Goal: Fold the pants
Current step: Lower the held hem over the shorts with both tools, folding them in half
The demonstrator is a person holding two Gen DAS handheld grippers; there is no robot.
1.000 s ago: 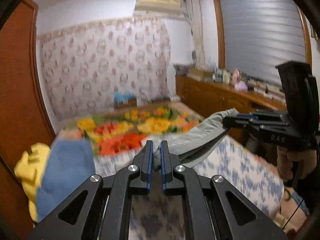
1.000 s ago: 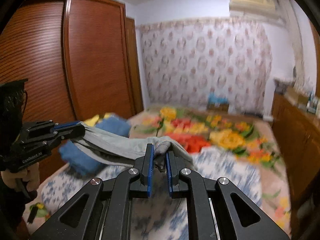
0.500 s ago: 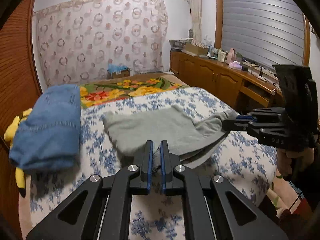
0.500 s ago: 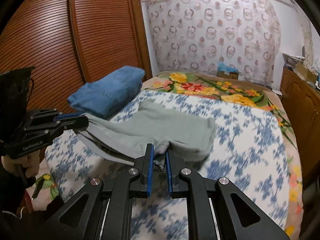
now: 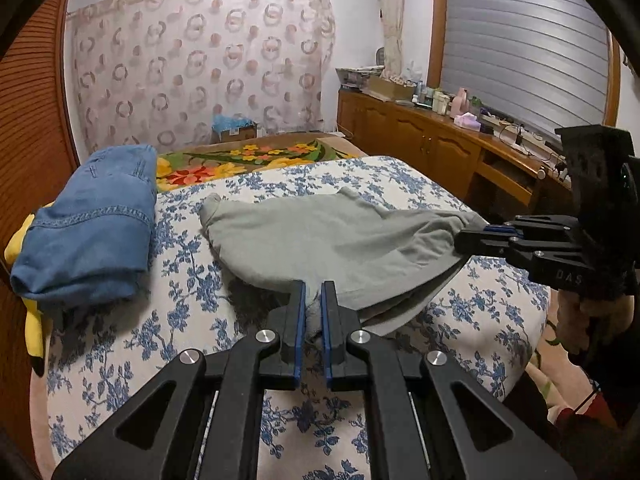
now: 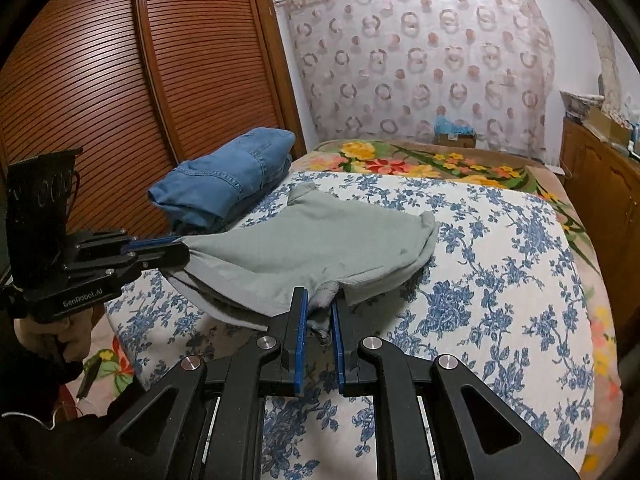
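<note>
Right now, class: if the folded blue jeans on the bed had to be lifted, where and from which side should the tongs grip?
Grip the folded blue jeans at the rounded near edge, from the foot of the bed: the layers bunch there, facing the tongs.

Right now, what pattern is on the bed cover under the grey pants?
Blue flowers on white bed cover, clearest in the right wrist view.

Left wrist view: camera sits behind the left tool (image 5: 313, 300), close above the near edge of the bed (image 5: 192, 280), angled downward, facing the curtained wall (image 5: 200, 64). The right tool (image 5: 472, 238) enters from its right edge.

Right wrist view: same arrangement behind the right tool (image 6: 320, 306), the wardrobe (image 6: 120, 80) at left, the left tool (image 6: 176, 252) entering from the left.

Shared: bed, grey pants (image 5: 320, 236), folded jeans (image 5: 92, 232), curtained wall.
</note>
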